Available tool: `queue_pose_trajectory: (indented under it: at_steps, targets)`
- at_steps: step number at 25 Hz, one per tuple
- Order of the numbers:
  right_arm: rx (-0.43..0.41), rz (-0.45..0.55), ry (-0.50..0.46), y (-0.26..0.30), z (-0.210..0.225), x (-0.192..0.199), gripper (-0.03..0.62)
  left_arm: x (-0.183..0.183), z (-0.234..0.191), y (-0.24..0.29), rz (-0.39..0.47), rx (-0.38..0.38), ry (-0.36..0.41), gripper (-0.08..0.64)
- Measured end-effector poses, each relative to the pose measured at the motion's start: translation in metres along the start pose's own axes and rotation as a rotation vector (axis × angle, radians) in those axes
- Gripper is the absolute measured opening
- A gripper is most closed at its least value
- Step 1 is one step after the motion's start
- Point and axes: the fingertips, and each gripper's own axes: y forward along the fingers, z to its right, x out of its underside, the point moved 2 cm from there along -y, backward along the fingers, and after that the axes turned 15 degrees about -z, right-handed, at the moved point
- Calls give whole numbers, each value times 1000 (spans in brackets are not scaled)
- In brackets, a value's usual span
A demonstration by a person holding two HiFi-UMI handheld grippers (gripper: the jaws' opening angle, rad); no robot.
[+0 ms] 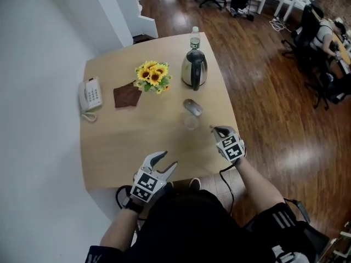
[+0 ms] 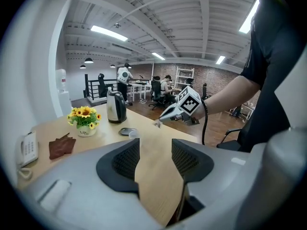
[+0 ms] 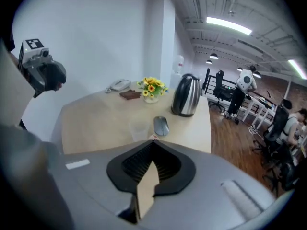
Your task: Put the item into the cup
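Observation:
A clear plastic cup point(image 1: 191, 122) stands upright on the wooden table point(image 1: 137, 141), just in front of a grey mouse point(image 1: 192, 107). My right gripper point(image 1: 214, 129) is to the right of the cup, apart from it, with its jaws shut. A small pale item point(image 3: 153, 137) peeks out at its tips, and the cup point(image 3: 139, 128) lies just beyond it. My left gripper point(image 1: 169, 159) hovers at the table's near edge, open, with nothing between its fingers.
A steel kettle point(image 1: 194, 69) and a bottle point(image 1: 194, 37) stand at the far side. A pot of sunflowers point(image 1: 153, 76), a brown cloth point(image 1: 126, 96) and a white phone point(image 1: 90, 96) sit to the left. People sit at desks beyond the table.

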Motion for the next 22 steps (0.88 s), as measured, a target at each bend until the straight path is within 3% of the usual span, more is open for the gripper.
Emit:
queue_pose_trajectory:
  at_steps: [3, 7, 17, 22]
  targets:
    - [-32, 56, -44, -5, -14, -44, 9, 4, -5, -7, 8, -17, -14, 204]
    - [-52, 55, -96, 10, -31, -78, 9, 12, -12, -15, 16, -39, -39, 204]
    - [-14, -61, -200, 72, -48, -82, 9, 43, -18, -31, 0, -79, -97, 204]
    - [-65, -115, -200, 87, -58, -75, 14, 52, -18, -34, -11, -84, -114, 204]
